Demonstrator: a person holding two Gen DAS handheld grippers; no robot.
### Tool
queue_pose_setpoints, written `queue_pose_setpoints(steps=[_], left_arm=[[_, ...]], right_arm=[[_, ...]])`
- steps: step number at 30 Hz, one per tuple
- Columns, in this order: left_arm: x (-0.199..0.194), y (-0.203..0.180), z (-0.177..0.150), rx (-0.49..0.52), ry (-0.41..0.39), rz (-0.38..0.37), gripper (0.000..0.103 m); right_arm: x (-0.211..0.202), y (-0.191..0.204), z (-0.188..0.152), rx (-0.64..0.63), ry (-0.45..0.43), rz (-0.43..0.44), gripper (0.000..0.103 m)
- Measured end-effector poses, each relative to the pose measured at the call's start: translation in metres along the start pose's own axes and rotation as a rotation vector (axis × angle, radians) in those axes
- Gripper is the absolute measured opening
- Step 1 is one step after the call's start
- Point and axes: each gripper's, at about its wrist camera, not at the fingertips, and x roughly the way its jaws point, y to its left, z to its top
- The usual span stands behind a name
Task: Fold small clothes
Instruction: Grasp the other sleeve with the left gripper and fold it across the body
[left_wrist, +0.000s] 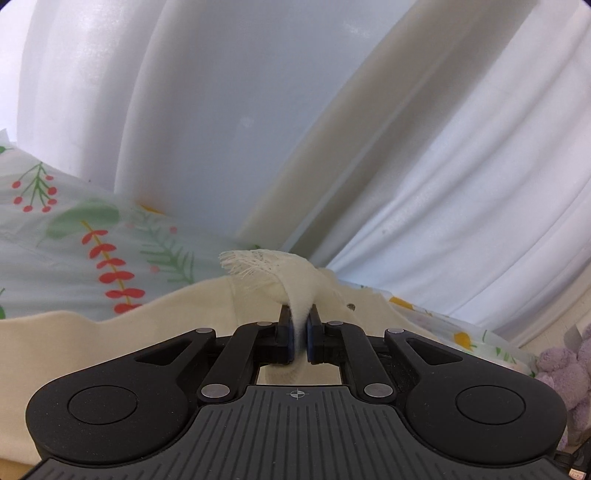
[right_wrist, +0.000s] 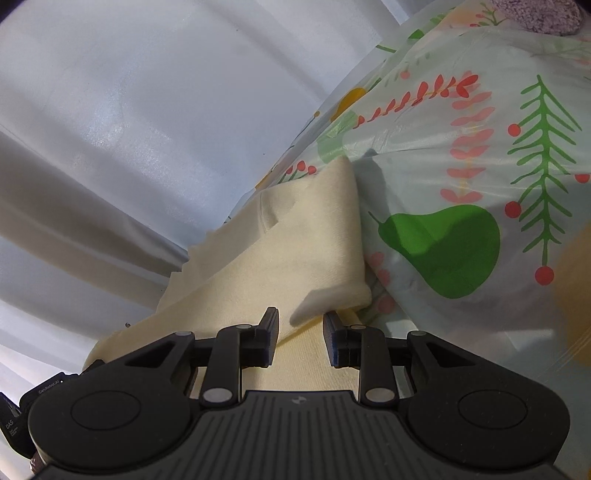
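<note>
Backdrop: white curtain (left_wrist: 461, 166) in long soft folds fills the far part of both wrist views; a pale smooth panel (left_wrist: 207, 110) stands in front of it in the left view.
Surface: glossy cloth cover (right_wrist: 461, 206) printed with green pears, green sprigs with red berries, red leaf stems and yellow blobs; creased, with light glare.
Garment: cream knit garment (right_wrist: 295, 258), lying on the printed cover at its edge nearest the curtain; one flap is turned over the rest, giving a thick folded edge and a lifted corner at the near right.
Garment, left view: the same cream cloth spreads across the near part of the picture, over the printed cover, and rises to a pinched ridge with a frayed, fringed edge (left_wrist: 251, 264) at its top.
Left gripper (left_wrist: 300, 326): black, two-fingered; jaws closed tight on the pinched ridge of the cream garment, cloth squeezed between the blue pads and bulging out above and below them.
Right gripper (right_wrist: 300, 328): black, two-fingered; jaws parted with a clear gap; the lifted corner of the folded flap sits just beyond and between the fingertips, with neither pad seen pressing on it, and more cream cloth lies below.
Right gripper, fingers (right_wrist: 269, 332): ribbed black pads, facing each other, apart.
Side item: lilac fluffy plush thing (left_wrist: 569, 373) at the far right edge of the left view, beside the printed cover; only partly seen.
</note>
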Motion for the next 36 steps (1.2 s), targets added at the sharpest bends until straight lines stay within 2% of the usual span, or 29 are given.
queue_pose_setpoints(steps=[3, 6, 8, 10, 11, 13, 15, 19, 23, 29, 31, 32, 34, 36], left_arm=[[0.0, 0.013, 0.0, -0.007, 0.008, 0.026, 0.008], [0.009, 0.027, -0.005, -0.053, 0.056, 0.024, 0.008], [0.014, 0.028, -0.01, -0.046, 0.084, 0.028, 0.008], [0.018, 0.029, -0.014, -0.033, 0.103, 0.034, 0.008], [0.019, 0.029, -0.018, -0.03, 0.113, 0.03, 0.008], [0.023, 0.029, -0.021, -0.03, 0.128, 0.024, 0.008], [0.026, 0.027, -0.025, -0.015, 0.142, 0.016, 0.008], [0.037, 0.029, -0.032, 0.013, 0.161, 0.051, 0.008], [0.046, 0.031, -0.038, 0.043, 0.181, 0.071, 0.008], [0.047, 0.032, -0.037, 0.057, 0.176, 0.078, 0.012], [0.042, 0.03, -0.034, 0.067, 0.171, 0.098, 0.015], [0.037, 0.028, -0.033, 0.083, 0.154, 0.115, 0.022], [0.024, 0.026, -0.03, 0.117, 0.102, 0.153, 0.028], [0.012, 0.023, -0.028, 0.143, 0.046, 0.167, 0.03]], right_arm=[[0.005, 0.003, -0.001, -0.004, 0.0, -0.01, 0.026], [0.012, 0.005, -0.002, 0.012, -0.01, -0.028, 0.026], [0.016, 0.005, -0.002, 0.017, -0.018, -0.041, 0.025], [0.019, 0.008, -0.002, 0.002, -0.03, -0.058, 0.015], [0.02, 0.009, -0.002, -0.015, -0.035, -0.075, 0.007], [0.016, 0.012, -0.002, -0.048, -0.067, -0.096, 0.007], [0.01, 0.008, 0.0, -0.029, -0.109, -0.087, 0.007], [0.008, -0.014, 0.005, 0.126, -0.12, -0.043, 0.007], [0.005, -0.014, 0.006, 0.094, -0.15, -0.065, 0.006], [0.007, -0.012, 0.005, 0.029, -0.162, -0.108, 0.006], [0.005, -0.01, 0.006, 0.021, -0.137, -0.095, 0.007], [0.002, -0.01, 0.008, 0.017, -0.117, -0.082, 0.009], [-0.011, -0.005, 0.01, -0.013, -0.104, -0.081, 0.013], [-0.027, 0.003, 0.01, -0.064, -0.122, -0.116, 0.017]])
